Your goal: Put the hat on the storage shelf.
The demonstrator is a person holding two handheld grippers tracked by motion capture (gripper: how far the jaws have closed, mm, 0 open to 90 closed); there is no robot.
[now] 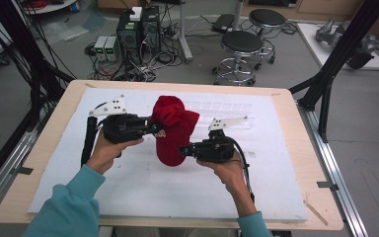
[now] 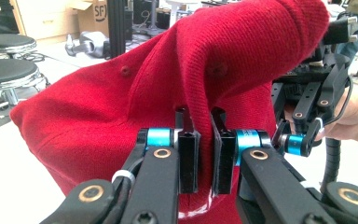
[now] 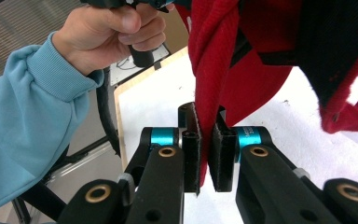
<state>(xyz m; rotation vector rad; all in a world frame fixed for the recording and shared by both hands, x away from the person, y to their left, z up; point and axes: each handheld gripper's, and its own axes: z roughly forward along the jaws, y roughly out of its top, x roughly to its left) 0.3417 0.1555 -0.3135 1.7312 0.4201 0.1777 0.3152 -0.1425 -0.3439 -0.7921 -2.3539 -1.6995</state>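
The left gripper (image 1: 154, 127) is pinching a fold of the red cap (image 1: 173, 129), its jaws clamped on the knit cloth that is running up between them; the cap (image 2: 121, 107) is hanging lifted off the white mat (image 1: 143, 182), between the two grippers; the right gripper (image 1: 183, 150) is gripping the cap's lower edge, its jaws closed on a hanging strip of red cloth (image 3: 209, 93); beyond these jaws the left hand (image 3: 116, 28) is holding its handle

both grippers (image 1: 157, 127) (image 1: 182, 150) grip the red cap (image 1: 173, 129).
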